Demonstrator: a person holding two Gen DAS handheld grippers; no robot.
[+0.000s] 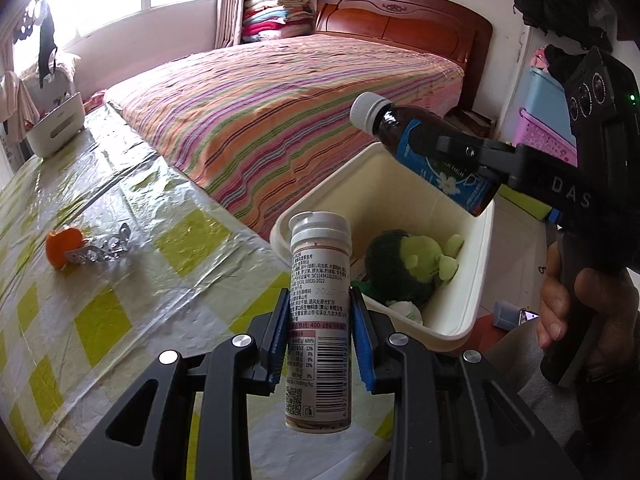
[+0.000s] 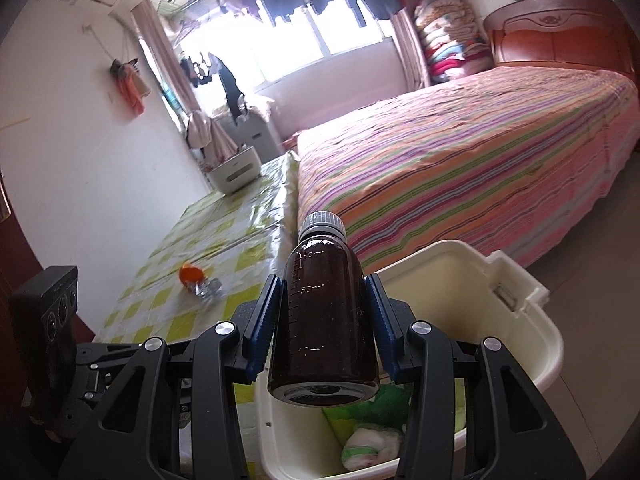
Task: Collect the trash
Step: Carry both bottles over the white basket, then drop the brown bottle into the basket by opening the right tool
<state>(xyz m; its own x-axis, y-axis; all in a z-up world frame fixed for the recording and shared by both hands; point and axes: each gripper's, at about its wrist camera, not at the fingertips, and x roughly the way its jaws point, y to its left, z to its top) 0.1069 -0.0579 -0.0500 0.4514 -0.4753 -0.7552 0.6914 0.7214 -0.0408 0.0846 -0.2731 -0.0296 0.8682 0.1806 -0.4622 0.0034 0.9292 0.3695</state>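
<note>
My left gripper (image 1: pixel 320 320) is shut on a white tablet tube (image 1: pixel 319 344) with a printed label, held upright over the table edge beside the cream bin (image 1: pixel 478 280). My right gripper (image 2: pixel 325 312) is shut on a brown medicine bottle (image 2: pixel 325 320) with a white cap. From the left wrist view that bottle (image 1: pixel 432 152) hangs tilted above the bin, cap pointing left. Inside the bin lie a green plush-like item (image 1: pixel 412 264) and a white wad (image 2: pixel 372 444). An orange peel (image 1: pixel 62 246) and a foil blister pack (image 1: pixel 106 246) lie on the table.
The table carries a yellow-checked plastic cover (image 1: pixel 96 320). A striped bed (image 1: pixel 300 120) runs along its far side. A white basket (image 1: pixel 56 128) stands at the table's far end. A hand (image 1: pixel 576 304) grips the right tool's handle.
</note>
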